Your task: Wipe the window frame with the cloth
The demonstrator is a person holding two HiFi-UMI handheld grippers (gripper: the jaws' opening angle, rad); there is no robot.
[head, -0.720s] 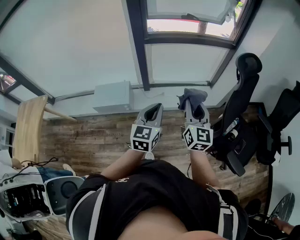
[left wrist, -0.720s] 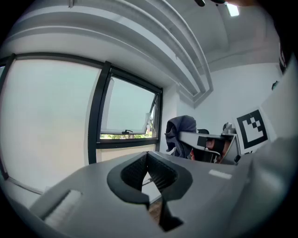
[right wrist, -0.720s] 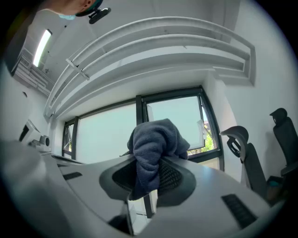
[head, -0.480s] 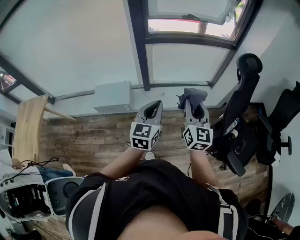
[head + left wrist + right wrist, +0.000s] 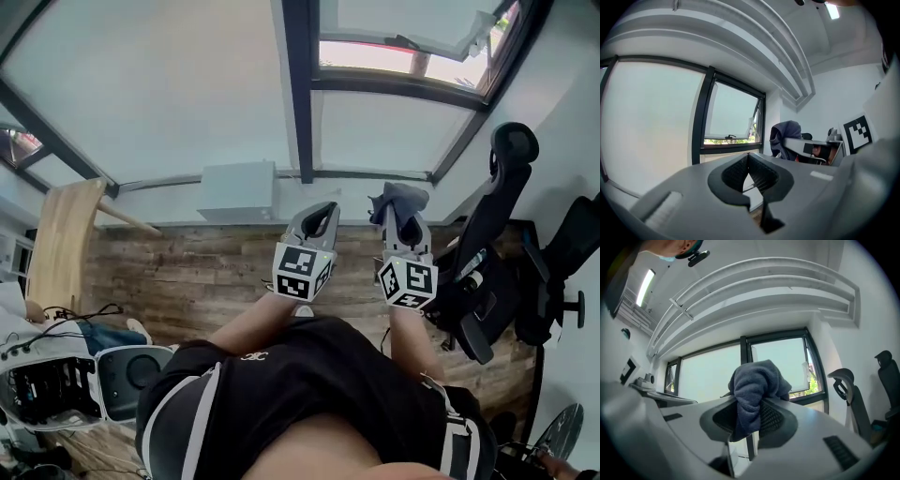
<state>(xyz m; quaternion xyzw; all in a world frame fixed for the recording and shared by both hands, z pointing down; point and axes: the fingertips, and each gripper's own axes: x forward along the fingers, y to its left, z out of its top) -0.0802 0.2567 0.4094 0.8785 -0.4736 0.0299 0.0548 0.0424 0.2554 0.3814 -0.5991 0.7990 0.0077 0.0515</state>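
The right gripper (image 5: 751, 409) pinches a grey-blue cloth (image 5: 757, 378) — its jaws clamp on a fold, and a bunched wad stands proud of the tips. The left gripper (image 5: 749, 158) has its jaws pressed together on nothing. Both hang well short of the dark window frame (image 5: 302, 94). The cloth looks soft, light and limp, so it should mould to the frame's edges. The hold low on the bundle seems right — the loose wad can do the wiping.

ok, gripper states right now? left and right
Left gripper: shut, nothing between the jaws.
Right gripper: shut on the cloth.
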